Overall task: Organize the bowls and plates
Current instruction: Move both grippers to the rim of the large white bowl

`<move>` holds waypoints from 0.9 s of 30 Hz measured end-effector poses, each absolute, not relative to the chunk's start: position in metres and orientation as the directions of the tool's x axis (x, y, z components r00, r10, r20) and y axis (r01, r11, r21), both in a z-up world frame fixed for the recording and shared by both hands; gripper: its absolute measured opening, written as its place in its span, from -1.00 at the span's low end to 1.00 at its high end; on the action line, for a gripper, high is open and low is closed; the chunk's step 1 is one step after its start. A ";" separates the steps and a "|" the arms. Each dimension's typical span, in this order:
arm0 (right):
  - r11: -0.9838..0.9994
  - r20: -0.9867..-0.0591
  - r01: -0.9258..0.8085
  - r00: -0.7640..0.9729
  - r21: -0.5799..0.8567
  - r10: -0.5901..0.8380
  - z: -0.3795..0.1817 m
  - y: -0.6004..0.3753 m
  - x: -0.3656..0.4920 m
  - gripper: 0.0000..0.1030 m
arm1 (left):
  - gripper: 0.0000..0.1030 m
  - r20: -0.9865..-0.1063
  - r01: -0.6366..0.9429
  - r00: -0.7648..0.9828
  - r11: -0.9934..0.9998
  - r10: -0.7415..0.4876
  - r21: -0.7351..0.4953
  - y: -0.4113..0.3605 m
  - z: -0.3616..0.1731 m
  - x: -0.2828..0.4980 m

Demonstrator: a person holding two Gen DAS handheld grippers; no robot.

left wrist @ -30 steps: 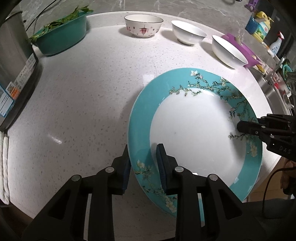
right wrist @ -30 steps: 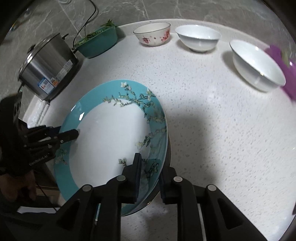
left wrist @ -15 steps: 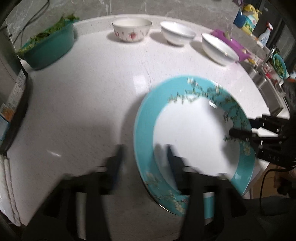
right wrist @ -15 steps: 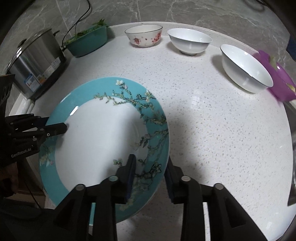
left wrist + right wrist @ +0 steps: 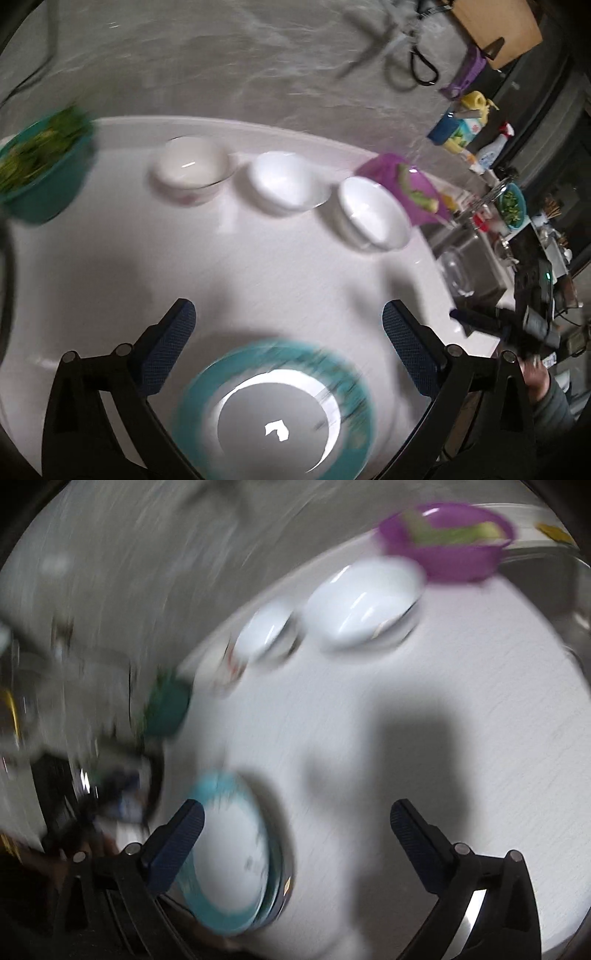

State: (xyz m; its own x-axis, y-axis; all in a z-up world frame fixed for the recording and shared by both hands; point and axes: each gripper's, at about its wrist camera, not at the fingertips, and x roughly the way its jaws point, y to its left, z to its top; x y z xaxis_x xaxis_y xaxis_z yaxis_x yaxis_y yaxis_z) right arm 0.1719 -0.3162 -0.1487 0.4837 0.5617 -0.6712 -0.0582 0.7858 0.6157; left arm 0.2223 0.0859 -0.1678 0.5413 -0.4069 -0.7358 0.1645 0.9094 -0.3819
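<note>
A teal-rimmed white plate [image 5: 275, 410] lies flat on the white counter [image 5: 258, 266] near its front edge, blurred by motion. My left gripper [image 5: 288, 336] is wide open and empty, raised above the plate. My right gripper [image 5: 297, 825] is also wide open and empty; the plate [image 5: 232, 864] lies below its left finger. Three bowls stand in a row at the back: a flower-patterned one [image 5: 192, 173], a white one [image 5: 286, 181] and a larger white one [image 5: 373, 212], which also shows in the right wrist view [image 5: 360, 602].
A teal basin of greens [image 5: 40, 170] stands at the back left. A purple basket with vegetables [image 5: 406, 188] sits by the steel sink [image 5: 469, 258] on the right. Bottles and clutter line the far right.
Both grippers have let go of the plate's rim, opened wide and lifted up and back. The plate now lies on the counter. Both views are swinging fast.
</note>
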 end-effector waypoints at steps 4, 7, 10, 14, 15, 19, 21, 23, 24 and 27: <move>0.767 -0.642 -0.021 0.532 0.641 0.552 -0.136 -0.379 0.222 1.00 | 0.99 -0.753 0.151 0.511 0.906 -0.414 -0.395 0.027 -0.172 0.273; 0.786 -0.670 -0.011 0.516 0.618 0.534 -0.142 -0.402 0.263 0.98 | 0.99 -0.784 0.121 0.504 0.928 -0.363 -0.352 -0.016 -0.185 0.313; 0.798 -0.721 0.028 0.450 0.602 0.527 -0.159 -0.412 0.298 0.56 | 0.99 -0.817 0.101 0.476 0.943 -0.325 -0.316 -0.050 -0.199 0.350; 0.808 -0.732 0.008 0.429 0.589 0.529 -0.171 -0.405 0.313 0.45 | 0.99 -0.850 0.097 0.459 0.966 -0.258 -0.241 -0.076 -0.218 0.387; 0.806 -0.732 0.008 0.424 0.592 0.534 -0.175 -0.403 0.318 0.45 | 0.99 -0.856 0.088 0.457 0.969 -0.244 -0.229 -0.078 -0.222 0.394; 0.821 -0.743 -0.006 0.422 0.570 0.519 -0.184 -0.391 0.328 0.45 | 0.99 -0.862 0.072 0.457 0.975 -0.219 -0.209 -0.081 -0.238 0.420; 0.827 -0.748 -0.002 0.425 0.562 0.510 -0.186 -0.388 0.334 0.45 | 0.99 -0.869 0.085 0.445 0.976 -0.216 -0.199 -0.085 -0.241 0.426; 0.828 -0.751 0.004 0.425 0.561 0.506 -0.188 -0.391 0.338 0.45 | 0.99 -0.873 0.089 0.439 0.977 -0.214 -0.194 -0.091 -0.246 0.431; 0.829 -0.752 0.008 0.425 0.559 0.503 -0.189 -0.392 0.339 0.45 | 0.99 -0.876 0.099 0.435 0.978 -0.210 -0.185 -0.094 -0.248 0.433; 0.834 -0.758 0.016 0.427 0.552 0.493 -0.191 -0.392 0.344 0.45 | 0.99 -0.883 0.106 0.418 0.977 -0.214 -0.187 -0.098 -0.253 0.436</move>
